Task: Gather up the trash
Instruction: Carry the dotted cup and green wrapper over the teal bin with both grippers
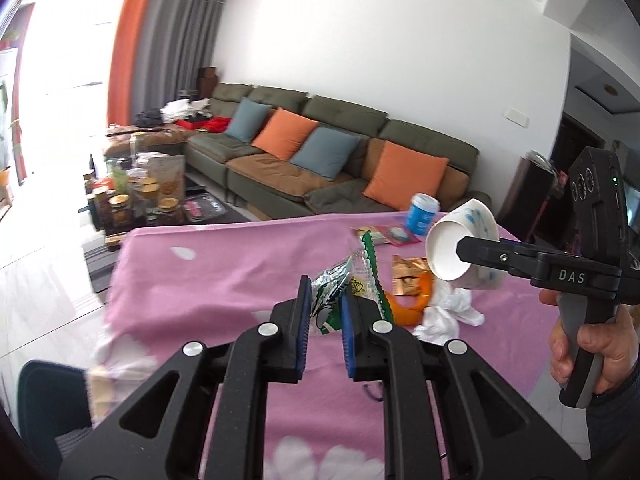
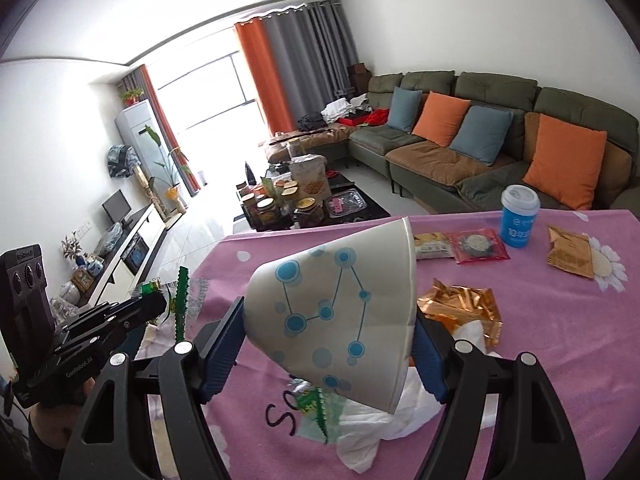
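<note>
A green and silver snack wrapper (image 1: pixel 340 284) is hanging above the pink flowered tablecloth (image 1: pixel 208 276), pinched between the blue pads of the left gripper (image 1: pixel 325 312), whose jaws are clenching it tight so that its zigzag edge is sticking up past the fingertips. To its right, a white paper cup (image 2: pixel 340 312) printed with blue dots and lines is lying on its side in the air, squeezed across its body by the right gripper (image 2: pixel 326 354), the jaws standing wide and grasping the cup, its open mouth facing toward the left gripper. A person's hand (image 1: pixel 592 344) is wrapping around the right gripper's handle. Under both grippers more trash is lying on the tablecloth: a crumpled white tissue (image 1: pixel 448 312), a piece of orange peel (image 1: pixel 416 300) touching it, and a shiny copper wrapper (image 2: pixel 460 308) just beside them. Farther back, a red packet (image 2: pixel 476 246) is sitting beside a yellow packet (image 2: pixel 432 244), with a blue cup with a white lid (image 2: pixel 519 216) standing upright near the far edge and a brown packet (image 2: pixel 568 256) off to its right. Beyond the table, a green sofa (image 2: pixel 496 92) with orange and blue cushions is running along the wall, and a low table (image 2: pixel 360 210) crowded with jars is standing in front of it.
</note>
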Motion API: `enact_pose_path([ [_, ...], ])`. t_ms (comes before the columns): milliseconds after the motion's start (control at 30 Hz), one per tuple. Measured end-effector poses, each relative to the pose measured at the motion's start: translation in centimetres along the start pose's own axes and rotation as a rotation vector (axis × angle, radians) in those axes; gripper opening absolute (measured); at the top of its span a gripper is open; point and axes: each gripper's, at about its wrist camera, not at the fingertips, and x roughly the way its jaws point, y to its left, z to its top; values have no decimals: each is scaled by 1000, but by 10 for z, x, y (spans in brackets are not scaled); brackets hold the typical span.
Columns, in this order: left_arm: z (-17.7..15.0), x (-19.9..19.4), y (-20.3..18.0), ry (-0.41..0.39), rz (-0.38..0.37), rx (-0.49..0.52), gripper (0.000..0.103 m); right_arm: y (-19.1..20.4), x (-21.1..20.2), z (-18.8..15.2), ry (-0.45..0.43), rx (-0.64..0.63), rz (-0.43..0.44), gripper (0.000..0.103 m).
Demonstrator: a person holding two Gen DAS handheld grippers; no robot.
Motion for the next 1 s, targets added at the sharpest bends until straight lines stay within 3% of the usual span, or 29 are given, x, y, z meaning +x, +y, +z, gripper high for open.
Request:
enact_pose_path([
  [333,-18,-98,91,-64,253,-104,14,105,32,9,47,-176,184,73],
  [633,-43,-179,161,-101,450,-188,14,211,71,10,147,-341,394,73],
  [833,-67,-206,204,-63,540,-241,14,276,111,2,283,-403,515,73],
  [1000,-100,-205,240,8,577,-298,14,315,150,-17,393,-462,521,73],
])
